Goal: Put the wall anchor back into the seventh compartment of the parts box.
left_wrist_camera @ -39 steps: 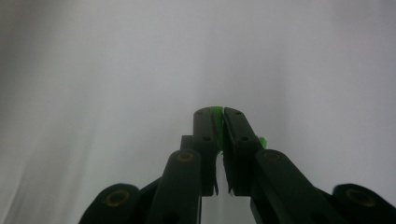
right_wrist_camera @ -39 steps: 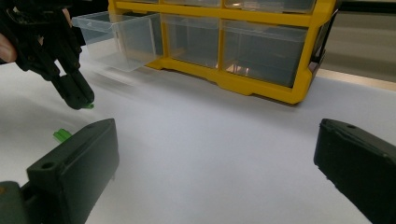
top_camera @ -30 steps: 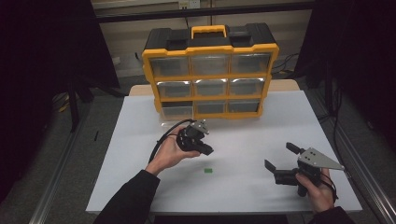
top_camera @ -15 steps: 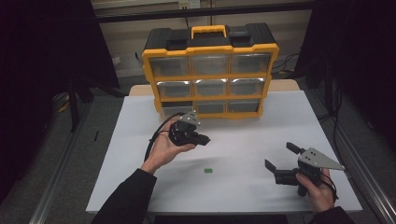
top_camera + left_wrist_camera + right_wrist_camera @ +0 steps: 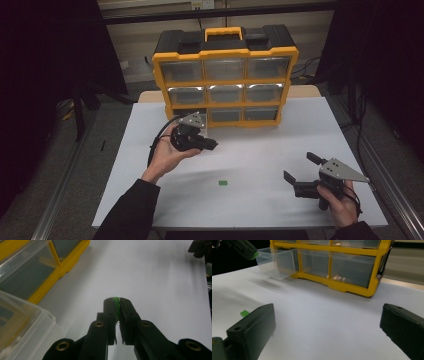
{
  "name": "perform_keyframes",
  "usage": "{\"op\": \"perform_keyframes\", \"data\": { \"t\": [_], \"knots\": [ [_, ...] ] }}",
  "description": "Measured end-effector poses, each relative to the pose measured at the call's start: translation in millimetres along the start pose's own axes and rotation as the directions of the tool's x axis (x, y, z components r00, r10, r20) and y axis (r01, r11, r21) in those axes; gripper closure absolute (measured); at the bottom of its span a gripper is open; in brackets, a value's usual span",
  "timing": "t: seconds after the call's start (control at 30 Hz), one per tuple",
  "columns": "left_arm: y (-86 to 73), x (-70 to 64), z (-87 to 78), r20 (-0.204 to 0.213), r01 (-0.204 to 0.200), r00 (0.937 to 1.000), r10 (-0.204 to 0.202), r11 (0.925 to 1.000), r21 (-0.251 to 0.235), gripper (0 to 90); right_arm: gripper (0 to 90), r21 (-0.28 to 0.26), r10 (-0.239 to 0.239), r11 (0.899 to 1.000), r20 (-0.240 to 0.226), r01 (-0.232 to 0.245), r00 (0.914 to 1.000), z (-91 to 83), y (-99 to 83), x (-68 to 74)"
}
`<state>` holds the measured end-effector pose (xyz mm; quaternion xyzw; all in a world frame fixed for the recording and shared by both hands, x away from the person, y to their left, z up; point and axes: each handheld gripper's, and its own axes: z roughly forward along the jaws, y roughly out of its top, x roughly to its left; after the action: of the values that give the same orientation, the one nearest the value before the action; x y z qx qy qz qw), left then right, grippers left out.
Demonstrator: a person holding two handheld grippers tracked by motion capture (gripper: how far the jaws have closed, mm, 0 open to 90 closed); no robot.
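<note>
L gripper (image 5: 117,305) pinching 1 green bit (image 5: 115,300), prob plastic, R gripper (image 5: 306,169) wide, 2nd green bit (image 5: 222,183) on table (image 5: 260,150)

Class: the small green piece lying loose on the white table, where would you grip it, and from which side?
Grip the green piece across its short sides, coming straight down from above. It lies flat and low on the table, so a sideways approach finds little edge. The open right hand-held gripper is nearest.

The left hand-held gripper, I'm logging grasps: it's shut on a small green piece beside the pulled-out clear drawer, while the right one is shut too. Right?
Not quite. The right hand-held gripper is open: the right gripper view shows its jaws wide apart. The left hand-held gripper is indeed shut on a small green piece beside the pulled-out clear drawer.
</note>
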<state>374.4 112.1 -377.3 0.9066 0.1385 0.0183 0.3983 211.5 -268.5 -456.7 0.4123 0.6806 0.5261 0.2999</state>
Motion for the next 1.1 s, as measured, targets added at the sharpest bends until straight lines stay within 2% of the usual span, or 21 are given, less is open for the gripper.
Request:
{"op": "perform_keyframes", "data": {
  "t": [0.23, 0.3, 0.33, 0.47, 0.57, 0.77, 0.87, 0.9, 1.1],
  "knots": [
    [1.9, 11.4, -21.0, -0.027, 0.006, 0.9996, -0.006, 0.9999, 0.009, 84.5, 0.1, 0.002, -0.003, 1.000, -0.002, 0.003, 1.0000, 0.0, 0.0, -0.4],
    [4.0, 15.7, -26.6, -0.039, -0.001, 0.9992, 0.002, 0.9996, 0.029, 84.5, 0.1, 0.001, -0.004, 1.000, -0.004, 0.004, 1.0000, 0.2, 0.0, -0.4],
    [4.7, 16.9, -28.0, -0.045, 0.012, 0.9989, -0.010, 0.9996, 0.027, 84.5, 0.1, 0.001, -0.002, 1.000, -0.007, 0.002, 1.0000, 0.3, 0.0, -0.1],
    [8.3, 23.9, -36.6, -0.060, 0.010, 0.9982, -0.008, 0.9992, 0.038, 84.5, 0.2, 0.001, -0.004, 1.000, -0.007, 0.004, 1.0000, 0.4, 0.0, -0.1],
    [11.0, 27.9, -39.1, -0.047, 0.001, 0.9989, 0.001, 0.9987, 0.051, 84.5, 0.2, 0.000, -0.004, 1.000, -0.006, 0.004, 1.0000, 0.4, -0.1, -0.1],
    [17.4, 38.8, -41.6, -0.076, 0.007, 0.9971, -0.001, 0.9966, 0.082, 84.5, 0.1, -0.002, -0.005, 1.000, -0.004, 0.005, 1.0000, 0.5, -0.1, -0.1],
    [20.2, 44.2, -41.7, -0.085, 0.026, 0.9962, -0.018, 0.9956, 0.091, 84.5, 0.1, -0.001, -0.004, 1.000, -0.001, 0.004, 1.0000, 0.1, 0.0, -0.3],
    [21.5, 47.1, -43.0, -0.084, 0.019, 0.9965, -0.010, 0.9938, 0.110, 84.5, 0.1, 0.000, -0.001, 1.000, -0.001, 0.001, 1.0000, 0.0, 0.0, -0.1],
    [20.9, 59.1, -41.2, -0.115, 0.060, 0.9923, -0.047, 0.9917, 0.114, 84.5, 0.1, -0.001, -0.007, 1.000, -0.001, 0.007, 1.0000, -0.1, -0.1, -0.3]
  ]
}}
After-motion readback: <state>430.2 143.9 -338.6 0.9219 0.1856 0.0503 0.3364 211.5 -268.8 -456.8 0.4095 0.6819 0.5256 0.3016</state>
